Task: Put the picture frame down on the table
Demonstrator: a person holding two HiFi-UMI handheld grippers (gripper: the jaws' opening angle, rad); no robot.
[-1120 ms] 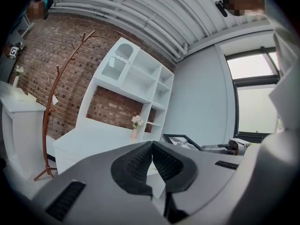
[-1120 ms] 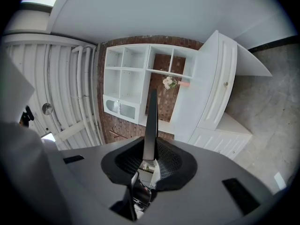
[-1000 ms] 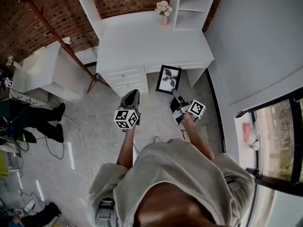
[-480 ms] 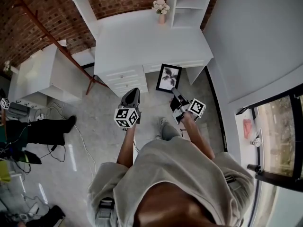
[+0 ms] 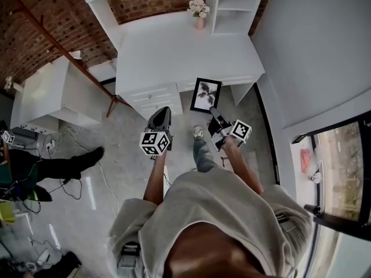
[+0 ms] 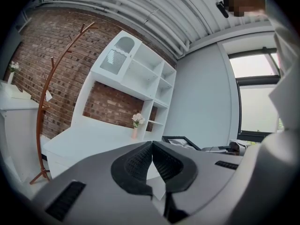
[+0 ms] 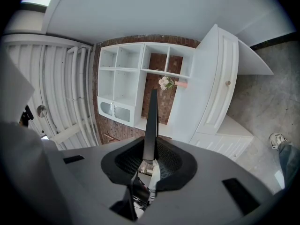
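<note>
A black picture frame [image 5: 206,95] with a black-and-white plant print hangs in the air before the white desk [image 5: 185,51], near its front edge. My right gripper [image 5: 212,112] is shut on the frame's near edge; in the right gripper view the frame [image 7: 151,121] shows edge-on as a thin dark strip between the pads. My left gripper [image 5: 161,116] hangs left of the frame, shut with nothing in it; its pads [image 6: 143,162] meet. The frame [image 6: 180,140] peeks in at the right of the left gripper view.
A pink vase of flowers [image 5: 199,9] stands at the back of the desk beside white shelves [image 5: 232,4]. Desk drawers [image 5: 152,95] face me. A white side table [image 5: 52,88], a wooden coat stand [image 5: 69,51] and floor cables [image 5: 87,155] lie left. Another person's leg [image 5: 64,165] is there.
Both grippers and the frame have moved a little toward the desk. My foot has stepped forward between the grippers. The person at left has shifted their leg.
</note>
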